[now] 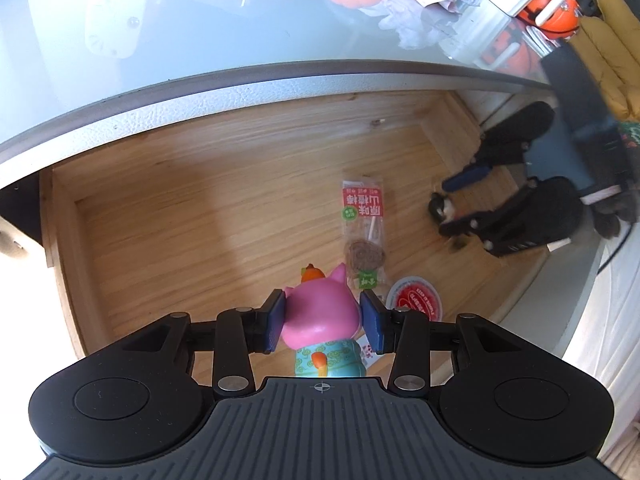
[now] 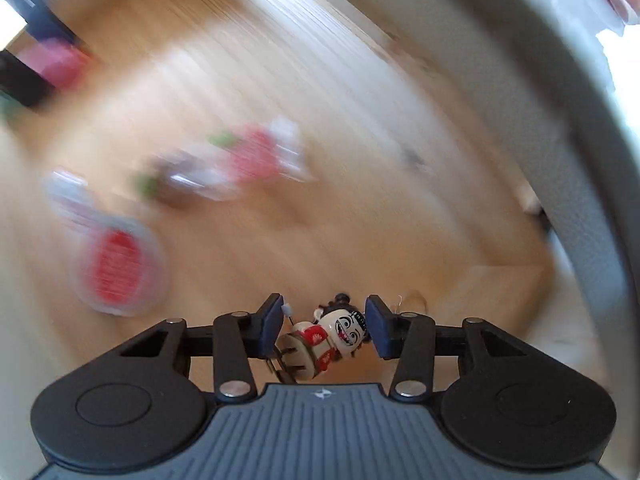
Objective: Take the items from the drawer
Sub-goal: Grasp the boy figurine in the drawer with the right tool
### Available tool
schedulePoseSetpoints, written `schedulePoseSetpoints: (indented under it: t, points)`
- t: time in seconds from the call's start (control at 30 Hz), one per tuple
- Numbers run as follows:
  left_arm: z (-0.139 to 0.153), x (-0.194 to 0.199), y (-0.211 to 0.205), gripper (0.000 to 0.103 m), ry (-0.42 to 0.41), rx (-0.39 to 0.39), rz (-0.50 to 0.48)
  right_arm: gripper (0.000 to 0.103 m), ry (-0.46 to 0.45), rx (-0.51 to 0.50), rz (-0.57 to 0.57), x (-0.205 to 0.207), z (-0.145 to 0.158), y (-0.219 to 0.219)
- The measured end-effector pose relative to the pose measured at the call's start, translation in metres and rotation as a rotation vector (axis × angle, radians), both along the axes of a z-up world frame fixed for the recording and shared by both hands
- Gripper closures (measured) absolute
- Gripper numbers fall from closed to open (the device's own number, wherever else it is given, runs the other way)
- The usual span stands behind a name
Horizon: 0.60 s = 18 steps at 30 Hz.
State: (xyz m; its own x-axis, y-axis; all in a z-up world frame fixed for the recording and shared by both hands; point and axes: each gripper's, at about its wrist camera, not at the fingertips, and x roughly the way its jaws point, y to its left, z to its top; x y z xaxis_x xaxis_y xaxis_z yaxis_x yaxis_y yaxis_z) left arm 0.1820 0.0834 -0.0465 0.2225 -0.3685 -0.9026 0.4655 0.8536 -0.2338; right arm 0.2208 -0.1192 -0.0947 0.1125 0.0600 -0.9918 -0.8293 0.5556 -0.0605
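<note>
In the open wooden drawer (image 1: pixel 168 216), under the grey tabletop (image 1: pixel 160 40), you have these items: a pink pig figurine (image 1: pixel 320 312) in a teal patterned robe, clamped at the head between the blue pads of your left gripper (image 1: pixel 323 322); a red-and-clear snack packet (image 1: pixel 364 232) lying flat on the drawer floor just beyond the pig; a round red-and-white lid or disc (image 1: pixel 416 300) beside the packet's near end. Your right gripper (image 2: pixel 324 326) stands at the drawer's right side, its jaws narrowed about a small white-faced wind-up figure (image 2: pixel 332 340) in red and white — the figure lies tilted between the pads, and you cannot tell whether both pads press on it. The right wrist view is motion-blurred — packet and disc show only as smears.
</note>
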Motion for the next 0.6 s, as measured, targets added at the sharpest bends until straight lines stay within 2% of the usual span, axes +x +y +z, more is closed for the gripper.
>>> schedulePoseSetpoints:
  t: [0.07, 0.17, 0.43, 0.6]
  points:
    - [-0.001, 0.0, 0.001, 0.058, 0.003, -0.003, 0.005, 0.059, 0.021, 0.058, -0.007, -0.004, 0.015, -0.002]
    - [-0.001, 0.0, -0.001, 0.058, 0.001, 0.003, 0.002, 0.056, -0.015, 0.037, 0.01, -0.011, 0.025, -0.007]
    - [-0.002, 0.001, -0.001, 0.058, 0.003, 0.009, 0.008, 0.056, -0.02, 0.006, -0.07, -0.007, 0.006, -0.006]
    - [-0.002, 0.0, -0.001, 0.058, 0.003, 0.017, 0.004, 0.055, -0.076, 0.015, -0.002, -0.014, 0.009, 0.012]
